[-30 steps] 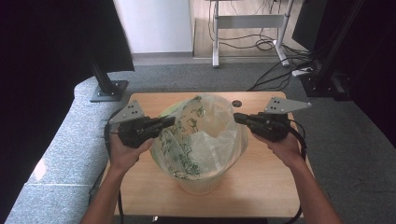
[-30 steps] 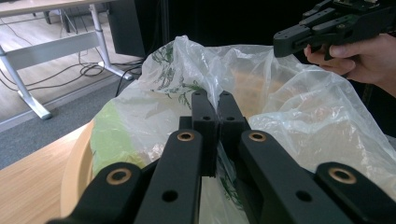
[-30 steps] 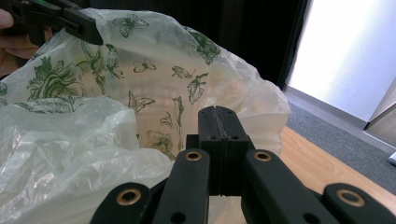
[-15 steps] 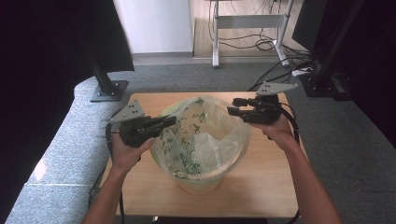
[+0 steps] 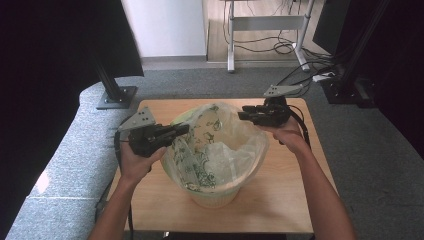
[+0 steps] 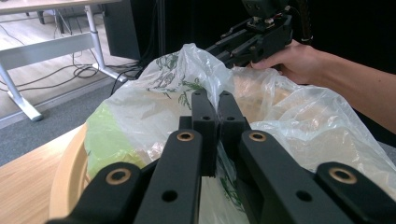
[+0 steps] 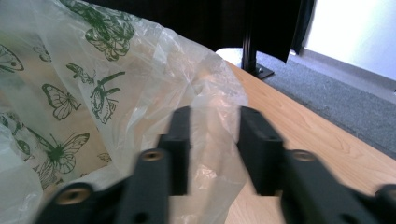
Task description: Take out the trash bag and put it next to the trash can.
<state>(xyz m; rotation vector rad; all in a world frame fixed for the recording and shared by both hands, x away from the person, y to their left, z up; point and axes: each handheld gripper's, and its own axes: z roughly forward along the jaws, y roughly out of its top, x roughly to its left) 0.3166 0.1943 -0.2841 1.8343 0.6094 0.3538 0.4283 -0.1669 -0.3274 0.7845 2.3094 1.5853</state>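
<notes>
A: How many things are in play?

B: One clear plastic bag printed with green butterflies [image 5: 215, 150], lining one round pale bin [image 5: 212, 197] that stands mid-way on the light wooden surface [image 5: 285, 200]. Two black claws work its rim.

A: And the claws?

B: The left claw [image 5: 182, 130] is clamped shut on the bag's near-left edge; in the left gripper view [image 6: 212, 105] a fold of film sits pinched between its pads. The right claw [image 5: 242, 114] is at the far-right edge, jaws apart and just closing, with film [image 7: 212, 135] between them, not yet pressed.

A: The room?

B: Grey carpet [image 5: 360, 150], one white-framed desk [image 5: 265, 22] with loose cables beyond, and one black stand [image 5: 112, 90] to the left.
</notes>
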